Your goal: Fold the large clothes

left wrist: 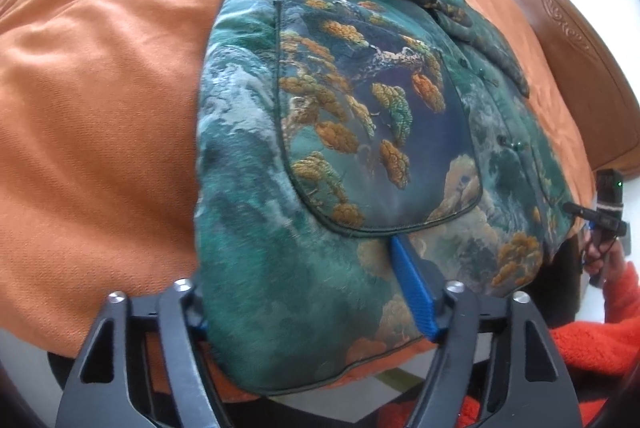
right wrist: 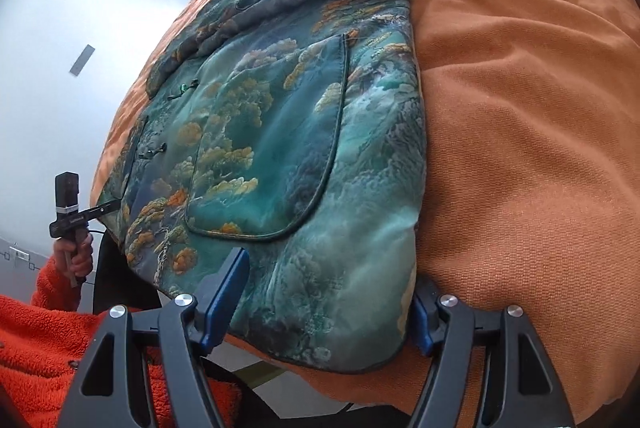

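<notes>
My left gripper stands wide open, the hem corner of the padded green jacket lying between its jaws; one blue finger rests on top at 5 o'clock. My right gripper likewise gapes astride the opposite corner. Beyond, toward 12 o'clock, the jacket stretches across the orange bedspread.

Bright daylight floods both views from the far side, blowing the upper edges out to white. The green-and-gold brocade padded jacket shows a soft sheen. Fisheye bulging curves the orange bedspread; corners vignette black, with slight softness.
</notes>
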Motion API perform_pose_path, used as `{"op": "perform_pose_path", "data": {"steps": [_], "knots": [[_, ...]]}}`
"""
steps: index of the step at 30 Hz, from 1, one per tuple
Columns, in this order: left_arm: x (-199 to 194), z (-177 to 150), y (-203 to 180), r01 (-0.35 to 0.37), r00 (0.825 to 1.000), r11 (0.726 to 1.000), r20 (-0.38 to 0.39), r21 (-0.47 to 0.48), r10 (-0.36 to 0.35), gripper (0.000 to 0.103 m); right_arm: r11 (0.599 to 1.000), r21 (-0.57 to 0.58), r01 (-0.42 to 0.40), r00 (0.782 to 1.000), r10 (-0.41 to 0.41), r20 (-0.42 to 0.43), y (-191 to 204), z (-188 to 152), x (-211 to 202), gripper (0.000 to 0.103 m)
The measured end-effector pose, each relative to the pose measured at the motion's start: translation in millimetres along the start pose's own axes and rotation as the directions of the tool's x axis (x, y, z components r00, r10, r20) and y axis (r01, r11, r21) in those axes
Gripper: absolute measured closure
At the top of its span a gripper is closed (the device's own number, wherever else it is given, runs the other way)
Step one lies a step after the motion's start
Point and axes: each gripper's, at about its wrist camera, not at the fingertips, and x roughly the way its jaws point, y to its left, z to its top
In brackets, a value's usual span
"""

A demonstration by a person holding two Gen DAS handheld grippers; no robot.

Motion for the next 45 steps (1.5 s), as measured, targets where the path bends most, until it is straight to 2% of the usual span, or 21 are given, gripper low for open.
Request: {"op": "perform_pose_path", "data": {"steps": [2,4,6,7,9,11,16,25,28,31,34,37,39,43,45], "knots": [[-1,1,0,-0.015,1.0,1.0,-0.015,-0.003,0.015,0.036,1.0,-0.026,0.017,1.0,-0.017,-0.006,5,1,0,0.041],[-1,1,-1,-0.037,0.999,0.999,-0.027,-0.001,0.037,0.041,0.998,-0.054,0.041,0.999,-0.041,-0.01,10,2,0,0.064],[-2,3,-6,-0.064,0.997,0.998,-0.043,0.006,0.064,0.065,0.996,-0.065,0.053,0.999,-0.053,0.004,14,4,-4,0.08],[-3,3,-8,-0.069,0.997,0.998,-0.046,0.007,0.07,0.071,0.997,-0.063,0.053,0.999,-0.052,0.015,15,4,-9,0.083],[-9,4,-10,-0.072,0.996,0.997,-0.044,0.0,0.072,0.085,0.997,-0.066,0.041,0.999,-0.038,0.035,20,4,-16,0.086],[-18,3,-11,-0.048,0.998,0.999,-0.03,-0.011,0.048,0.09,0.996,-0.083,0.027,0.998,-0.021,0.067,26,3,-27,0.088],[-38,-4,-12,-0.012,1.0,1.0,-0.006,-0.02,0.012,0.092,0.996,-0.084,0.024,0.996,-0.017,0.085,35,-6,-37,0.089],[-54,-24,-4,0.008,0.999,0.999,-0.044,-0.054,-0.01,0.093,0.998,-0.035,-0.057,0.995,0.059,0.077,37,-38,-54,0.089],[-73,-27,-5,0.056,0.998,0.996,-0.03,-0.064,-0.058,0.094,0.992,-0.007,-0.128,0.987,0.128,0.101,40,-45,-70,0.09],[-105,-19,-5,0.122,0.992,0.991,0.032,-0.057,-0.121,0.094,0.976,-0.006,-0.218,0.964,0.216,0.154,45,-40,-96,0.09],[-137,5,-9,0.194,0.973,0.98,0.136,-0.048,-0.186,0.094,0.961,-0.028,-0.275,0.936,0.274,0.223,50,-18,-119,0.09],[-158,44,-14,0.274,0.938,0.961,0.232,-0.032,-0.259,0.094,0.956,-0.028,-0.293,0.908,0.287,0.307,49,22,-130,0.09],[-162,80,-17,0.3,0.919,0.953,0.28,-0.042,-0.277,0.094,0.955,-0.011,-0.297,0.89,0.281,0.36,42,61,-129,0.09],[-140,169,-6,0.299,0.907,0.947,0.344,-0.115,-0.245,0.094,0.962,0.021,-0.271,0.875,0.237,0.422,35,137,-106,0.09],[-118,212,0,0.261,0.916,0.954,0.349,-0.148,-0.196,0.094,0.967,0.06,-0.249,0.88,0.2,0.431,28,182,-83,0.09]]}}
